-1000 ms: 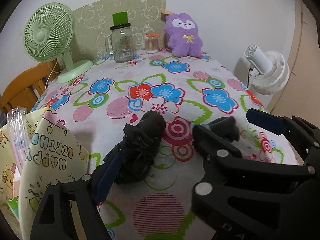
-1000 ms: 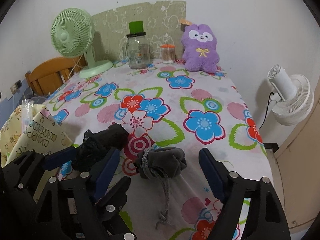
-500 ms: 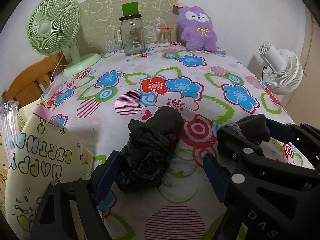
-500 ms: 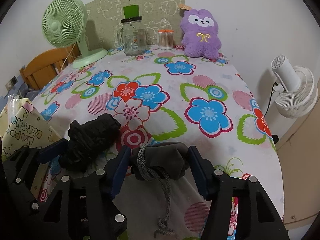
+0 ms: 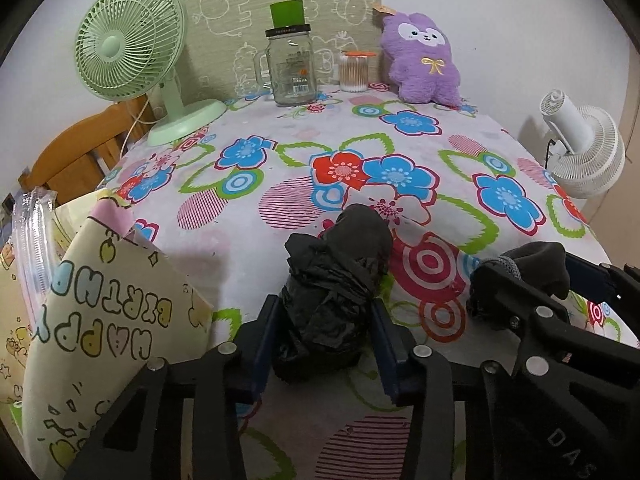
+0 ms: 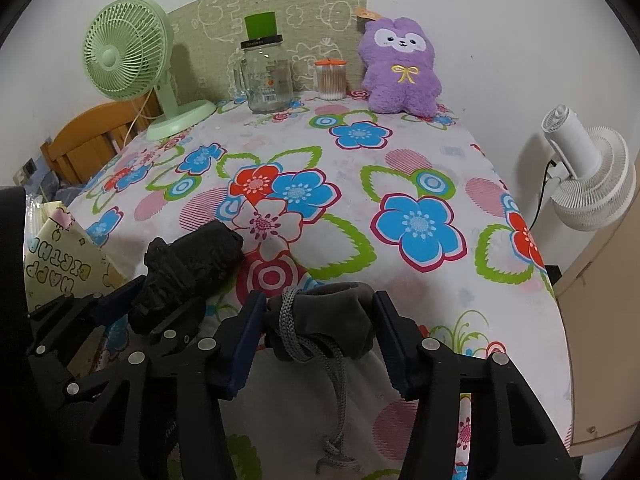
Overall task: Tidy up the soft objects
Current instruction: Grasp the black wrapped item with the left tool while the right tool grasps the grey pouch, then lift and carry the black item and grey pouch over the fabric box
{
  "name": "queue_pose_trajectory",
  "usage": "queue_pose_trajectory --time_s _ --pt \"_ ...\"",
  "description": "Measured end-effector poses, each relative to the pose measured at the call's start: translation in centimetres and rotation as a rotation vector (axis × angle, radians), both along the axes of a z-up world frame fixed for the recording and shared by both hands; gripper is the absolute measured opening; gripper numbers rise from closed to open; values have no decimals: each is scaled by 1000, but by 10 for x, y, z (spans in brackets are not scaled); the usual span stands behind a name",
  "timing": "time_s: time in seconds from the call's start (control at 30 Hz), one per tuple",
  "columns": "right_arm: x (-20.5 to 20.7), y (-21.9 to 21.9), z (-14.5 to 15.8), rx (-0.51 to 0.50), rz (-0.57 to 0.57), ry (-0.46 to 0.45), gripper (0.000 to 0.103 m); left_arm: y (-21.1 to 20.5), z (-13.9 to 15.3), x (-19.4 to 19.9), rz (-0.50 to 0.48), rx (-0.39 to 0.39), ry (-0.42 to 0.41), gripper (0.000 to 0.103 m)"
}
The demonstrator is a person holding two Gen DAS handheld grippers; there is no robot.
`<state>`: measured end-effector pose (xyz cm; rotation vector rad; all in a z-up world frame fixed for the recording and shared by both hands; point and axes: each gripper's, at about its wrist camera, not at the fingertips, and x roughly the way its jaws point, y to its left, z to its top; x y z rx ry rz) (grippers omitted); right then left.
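Far to the left of the left gripper [image 5: 322,336], a stack of clear plastic [image 5: 30,248] is getting cut off by the frame edge, its contents impossible to make out; a birthday-print paper bag [image 5: 108,320] is standing just left of that gripper, its interior hidden. The left gripper's jaws, having just been closing, are pressing on the near end of a crumpled black bag bundle [image 5: 338,280] lying on the floral tablecloth [image 5: 280,168], the bundle's far end sticking out ahead of the fingertips. Well ahead and left, a green desk fan [image 5: 132,64] is standing before a wooden chair back [image 5: 76,152]. Straight ahead at the far edge, a lidded glass jar mug [image 5: 290,70] is looking empty, with a green cup [image 5: 289,14] behind it, mostly hidden; beside it, a small clear tub [image 5: 353,72] is holding cotton swabs. A purple plush toy [image 5: 420,60] is sitting right of those. The right gripper [image 6: 320,328], its jaws having just been narrowing, is clamping a grey drawstring pouch [image 6: 332,320], whose knotted cord [image 6: 332,392] is trailing back between the fingers. Far right, off the table, a white fan [image 6: 588,176] is partly cropped.
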<state>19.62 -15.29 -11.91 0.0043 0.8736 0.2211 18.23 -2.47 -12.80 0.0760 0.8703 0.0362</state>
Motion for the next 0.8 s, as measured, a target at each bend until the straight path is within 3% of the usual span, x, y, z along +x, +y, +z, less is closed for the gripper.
queue_pose_trajectory --time_s 0.47,0.8 --pt "-15 -2 7 44 -5 5 52 -1 7 -19 -31 -74 14 38" --pt "-32 -4 15 54 -18 -10 52 -3 15 -35 -61 -86 10 37"
